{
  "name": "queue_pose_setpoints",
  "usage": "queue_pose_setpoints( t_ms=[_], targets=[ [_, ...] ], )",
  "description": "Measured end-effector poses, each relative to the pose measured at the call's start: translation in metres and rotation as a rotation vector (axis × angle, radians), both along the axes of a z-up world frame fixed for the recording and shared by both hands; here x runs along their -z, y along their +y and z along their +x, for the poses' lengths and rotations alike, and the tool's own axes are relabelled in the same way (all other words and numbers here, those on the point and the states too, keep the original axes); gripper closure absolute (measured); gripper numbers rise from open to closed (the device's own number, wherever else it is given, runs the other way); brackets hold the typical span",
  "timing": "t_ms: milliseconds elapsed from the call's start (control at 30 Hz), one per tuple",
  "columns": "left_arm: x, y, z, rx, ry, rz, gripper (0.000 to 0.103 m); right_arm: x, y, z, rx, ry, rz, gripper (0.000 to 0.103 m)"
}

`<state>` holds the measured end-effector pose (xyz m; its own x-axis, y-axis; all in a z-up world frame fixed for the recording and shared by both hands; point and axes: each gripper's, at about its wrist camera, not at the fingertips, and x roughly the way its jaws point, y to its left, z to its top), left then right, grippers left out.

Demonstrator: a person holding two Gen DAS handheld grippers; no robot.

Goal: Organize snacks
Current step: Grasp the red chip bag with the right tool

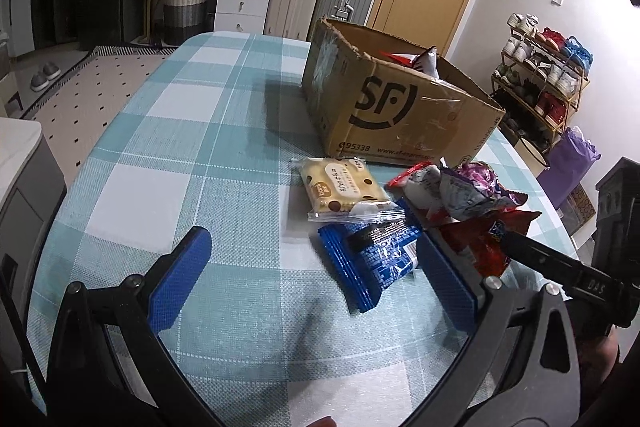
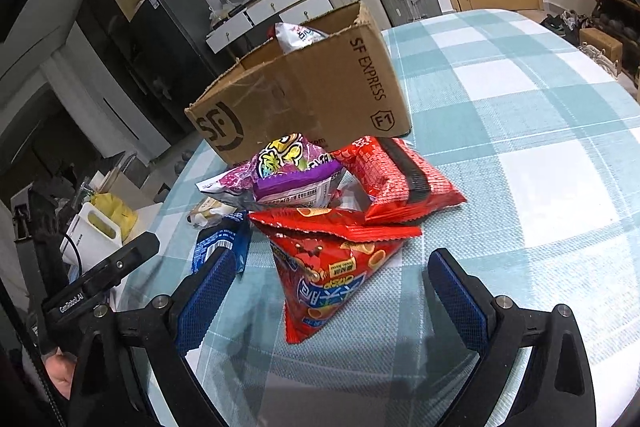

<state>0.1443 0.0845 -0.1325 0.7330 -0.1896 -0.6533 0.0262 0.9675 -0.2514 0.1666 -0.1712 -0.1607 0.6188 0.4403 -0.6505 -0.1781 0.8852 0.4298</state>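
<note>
Both held wide open and empty: left hand-held gripper (image 1: 316, 269) around the blue packet (image 1: 370, 259), right hand-held gripper (image 2: 332, 291) around the red triangular bag (image 2: 332, 267). Behind, on the checked surface (image 1: 180, 147), a cardboard box (image 1: 396, 107) with snacks inside.

A cardboard box (image 2: 304, 95) sits on the table (image 2: 520, 131); a pile of snack packets (image 2: 340, 203) lies just before it.

Cardboard box (image 1: 400, 107) walls hide most contents; only bag tops show. Blue packet (image 2: 218, 245) behind left gripper finger, mostly covered. Cream packet (image 2: 208, 213) beside box barely visible, print unreadable.
</note>
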Motion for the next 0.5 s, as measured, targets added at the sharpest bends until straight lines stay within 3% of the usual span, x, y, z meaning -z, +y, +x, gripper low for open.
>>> queue_pose_setpoints(
  t_ms=[267, 367, 500],
  targets=[
    [0.004, 0.003, 0.002, 0.005, 0.007, -0.019, 0.001, 0.004, 0.010, 0.011, 0.000, 0.018, -0.005, 0.005],
    [0.007, 0.005, 0.002, 0.004, 0.013, -0.027, 0.001, 0.005, 0.013, 0.014, 0.000, 0.019, -0.005, 0.021],
    [0.010, 0.008, 0.004, -0.002, 0.022, -0.034, 0.001, 0.005, 0.016, 0.017, -0.008, 0.019, -0.008, 0.031]
  ],
)
